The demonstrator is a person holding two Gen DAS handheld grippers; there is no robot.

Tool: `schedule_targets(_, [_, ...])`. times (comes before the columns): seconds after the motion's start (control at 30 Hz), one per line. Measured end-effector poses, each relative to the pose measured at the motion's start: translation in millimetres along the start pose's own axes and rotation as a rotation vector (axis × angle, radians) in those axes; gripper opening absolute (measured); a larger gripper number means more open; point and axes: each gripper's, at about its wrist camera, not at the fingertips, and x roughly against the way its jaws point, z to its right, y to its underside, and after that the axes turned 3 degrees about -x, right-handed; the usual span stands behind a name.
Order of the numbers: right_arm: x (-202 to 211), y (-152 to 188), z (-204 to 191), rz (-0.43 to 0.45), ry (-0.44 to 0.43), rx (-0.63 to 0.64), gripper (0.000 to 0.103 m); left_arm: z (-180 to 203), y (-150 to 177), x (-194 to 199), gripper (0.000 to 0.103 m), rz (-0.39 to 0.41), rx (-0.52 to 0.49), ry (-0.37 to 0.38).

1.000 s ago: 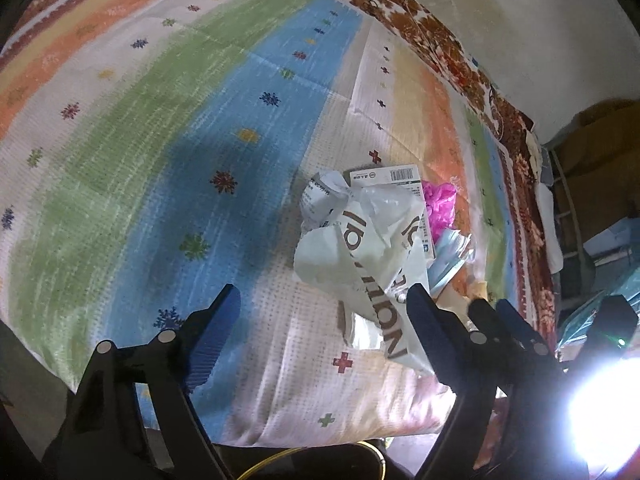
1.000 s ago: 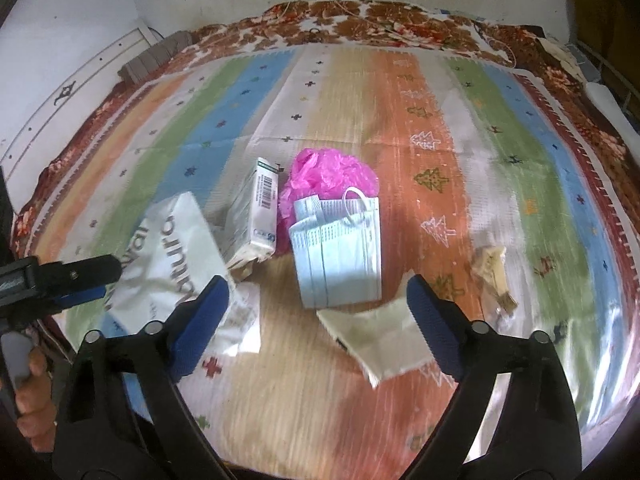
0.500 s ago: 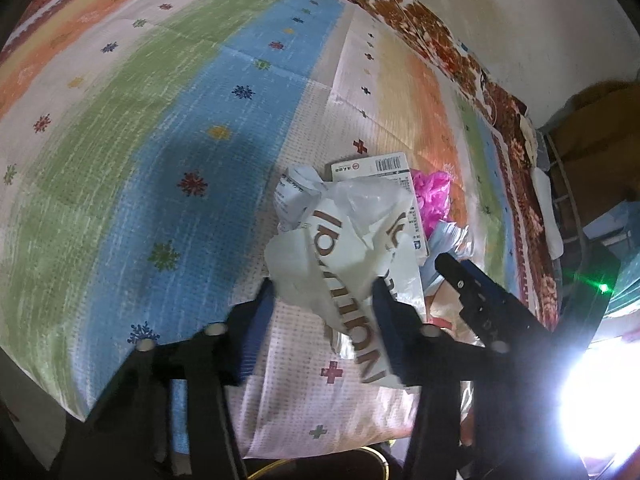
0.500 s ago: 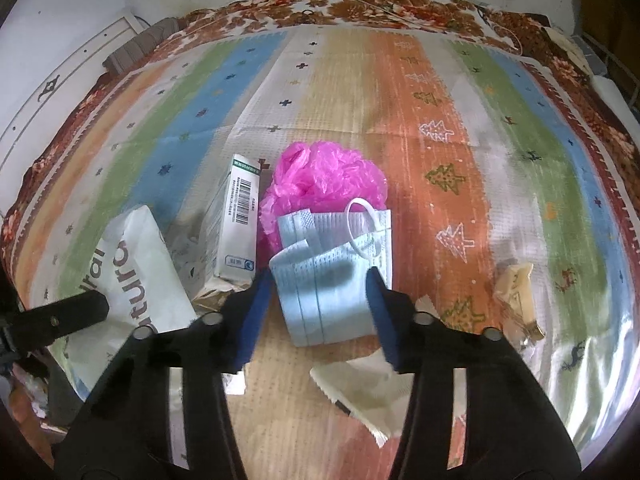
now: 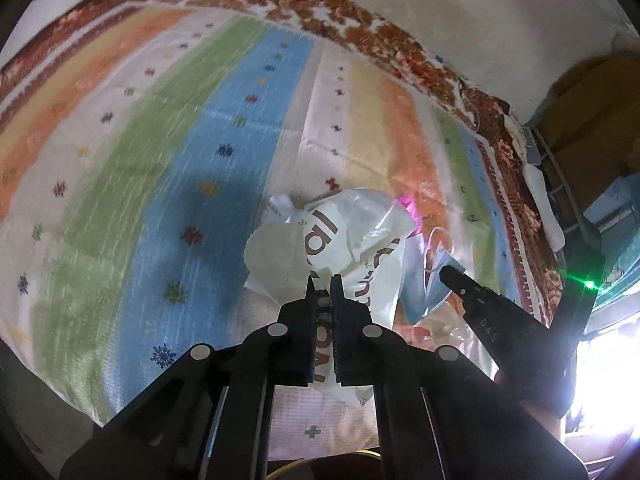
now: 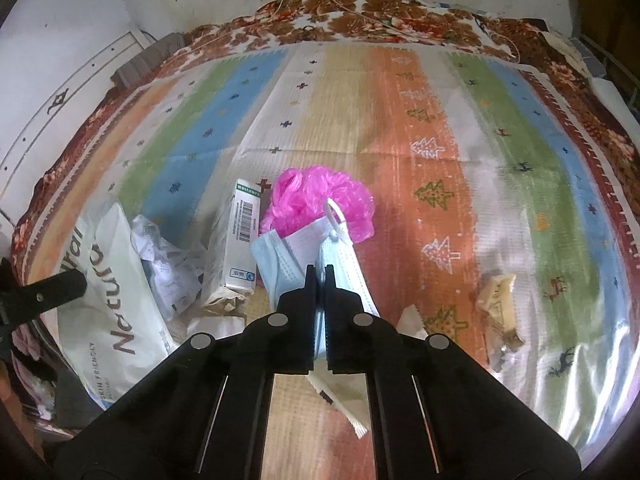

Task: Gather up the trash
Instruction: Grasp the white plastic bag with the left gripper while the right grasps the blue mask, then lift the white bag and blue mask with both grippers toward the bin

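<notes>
White plastic of the printed bag (image 5: 356, 256) is pinched between the closed jaws of the left gripper (image 5: 322, 280), angled down over the striped bedspread (image 5: 160, 184), while the right gripper (image 6: 319, 270), reaching low and forward, clamps the pale blue face mask (image 6: 296, 256) beside the pink bag (image 6: 320, 196).

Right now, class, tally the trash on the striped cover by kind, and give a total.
White plastic bag: 1
Blue face mask: 1
Pink plastic bag: 1
Cardboard box: 1
Crumpled paper: 1
Tan wrapper: 1
White torn wrapper: 1
Total: 7
</notes>
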Motion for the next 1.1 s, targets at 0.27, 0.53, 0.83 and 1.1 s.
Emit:
schedule_targets(0.27, [57,-1,-14,0.104,0.000,0.078,0.002,17,-2,27,0.005,0.067,-0.083,-0.020])
schedule_targets(0.53, [103,13,-26,0.145,-0.002,0.117,0.002,22,10,48,0.005,0.077,-0.110,-0.032])
schedule_targets(0.83, [140,33,-40,0.163,-0.035,0.129,0.002,35,28,77,0.005,0.111,-0.145,-0.038])
schedule_targets(1.1, [169,55,-38,0.177,-0.077,0.108,0.002,46,45,101,0.005,0.142,-0.157,0.006])
